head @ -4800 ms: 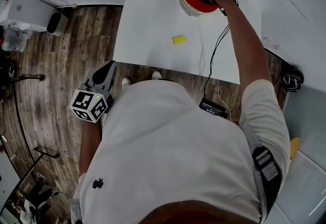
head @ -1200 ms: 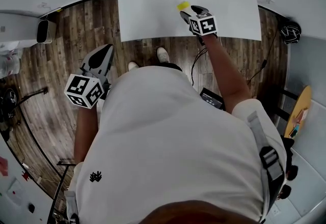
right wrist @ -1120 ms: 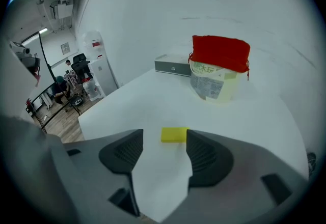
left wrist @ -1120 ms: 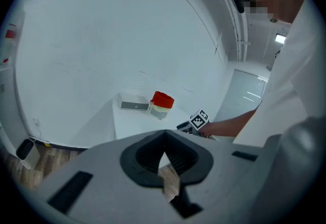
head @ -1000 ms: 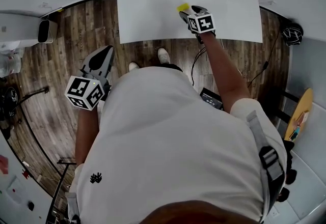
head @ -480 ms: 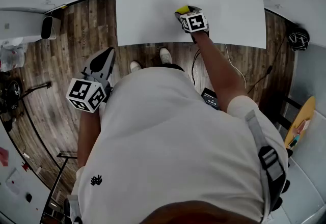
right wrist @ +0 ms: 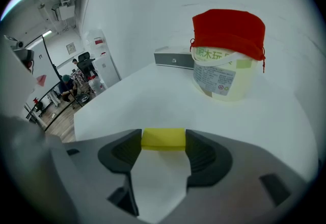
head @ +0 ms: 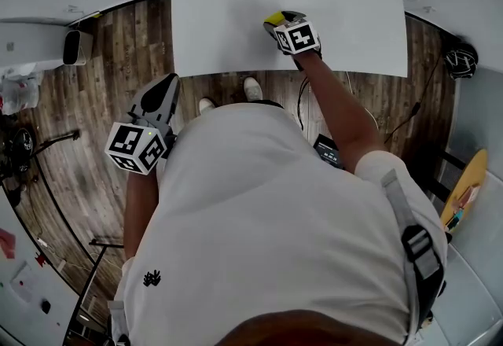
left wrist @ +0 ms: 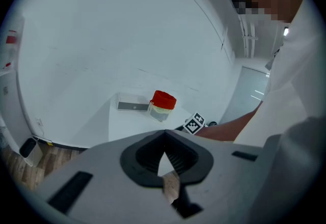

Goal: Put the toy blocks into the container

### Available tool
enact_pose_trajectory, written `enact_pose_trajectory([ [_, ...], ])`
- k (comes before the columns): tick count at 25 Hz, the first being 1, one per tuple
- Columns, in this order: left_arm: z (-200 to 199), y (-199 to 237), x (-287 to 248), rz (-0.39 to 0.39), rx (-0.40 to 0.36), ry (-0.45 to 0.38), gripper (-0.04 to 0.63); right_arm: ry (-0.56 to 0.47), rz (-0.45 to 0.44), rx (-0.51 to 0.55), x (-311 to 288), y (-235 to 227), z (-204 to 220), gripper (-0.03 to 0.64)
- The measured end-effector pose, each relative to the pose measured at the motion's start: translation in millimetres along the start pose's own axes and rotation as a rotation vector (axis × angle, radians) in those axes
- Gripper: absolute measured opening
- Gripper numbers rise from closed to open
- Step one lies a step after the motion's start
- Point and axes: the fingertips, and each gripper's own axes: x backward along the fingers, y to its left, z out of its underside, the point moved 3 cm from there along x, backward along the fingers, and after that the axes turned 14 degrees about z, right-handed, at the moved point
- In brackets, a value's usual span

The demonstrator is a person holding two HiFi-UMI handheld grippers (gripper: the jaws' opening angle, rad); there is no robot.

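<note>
Yellow and oblong, the toy block [right wrist: 163, 139] is clamped in our right gripper [right wrist: 163, 143], low over the white table [right wrist: 153, 101] near its front edge. The red-topped container [right wrist: 226, 60] stands at the far edge. Our left gripper [left wrist: 163, 137] hangs closed and empty over the wood-plank floor [head: 102, 77].

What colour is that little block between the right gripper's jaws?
Yellow. The block shows best in the right gripper view.

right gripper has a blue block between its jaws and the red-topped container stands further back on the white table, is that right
Not quite. The block that the right gripper has between its jaws is yellow, not blue; the right gripper view shows it plainly. The rest holds: the red-topped container stands further back on the white table.
</note>
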Motion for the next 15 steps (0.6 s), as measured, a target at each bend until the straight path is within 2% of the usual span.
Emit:
enact_pose_trajectory([
  [5, -4, -3, -15, 0.015, -0.003, -0.008, 0.006, -0.02, -0.028, 0.041, 24, -12, -17, 0.268],
  [15, -13, -4, -42, 0.029, -0.006, -0.019, 0.006, -0.119, -0.051, 0.143, 77, -51, -81, 0.267],
])
